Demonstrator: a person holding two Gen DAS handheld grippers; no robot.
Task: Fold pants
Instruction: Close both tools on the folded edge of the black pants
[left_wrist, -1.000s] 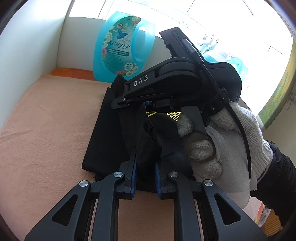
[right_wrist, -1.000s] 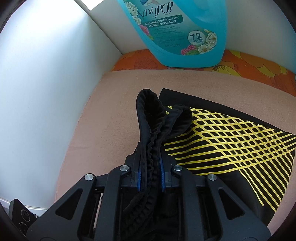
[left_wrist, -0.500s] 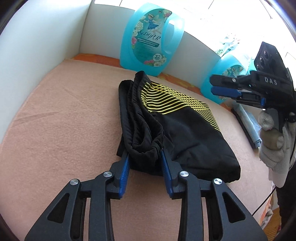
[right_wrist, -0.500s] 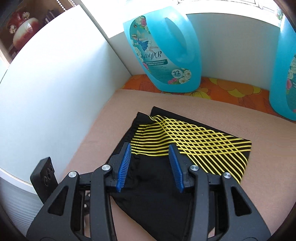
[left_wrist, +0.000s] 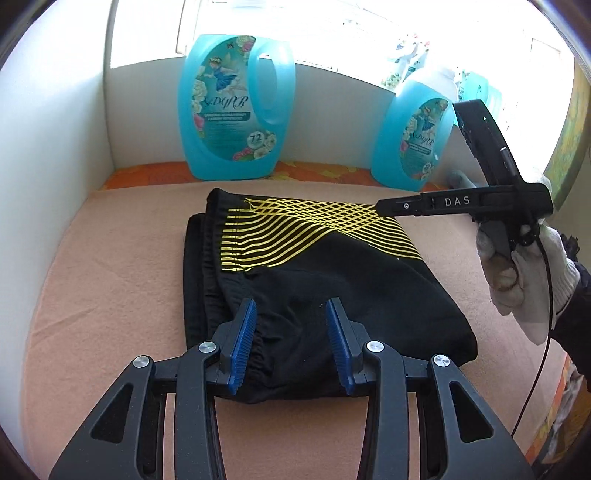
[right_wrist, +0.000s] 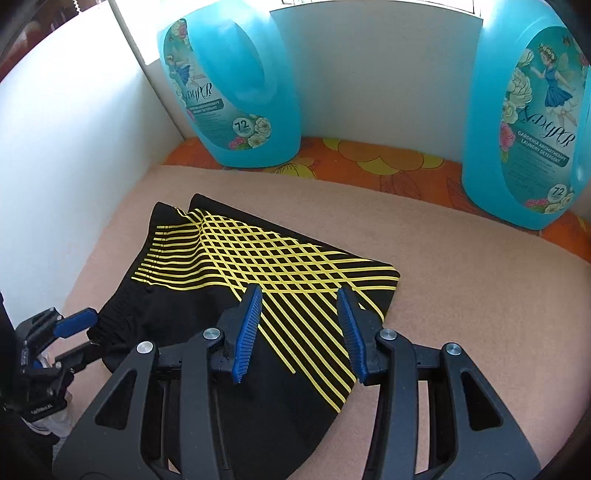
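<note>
Fingers of both the left gripper (left_wrist: 290, 341) and right gripper (right_wrist: 301, 330) have just spread, releasing the folded black pants (left_wrist: 332, 277) flat on the peach worktop (left_wrist: 110, 277), so this fold looks finished.

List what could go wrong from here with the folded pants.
1. The left gripper is open but its pads straddle the bunched waistband of the pants; pulling back could snag and undo the fold.
2. The waistband edge sits uneven, so another fold may come out crooked.
</note>
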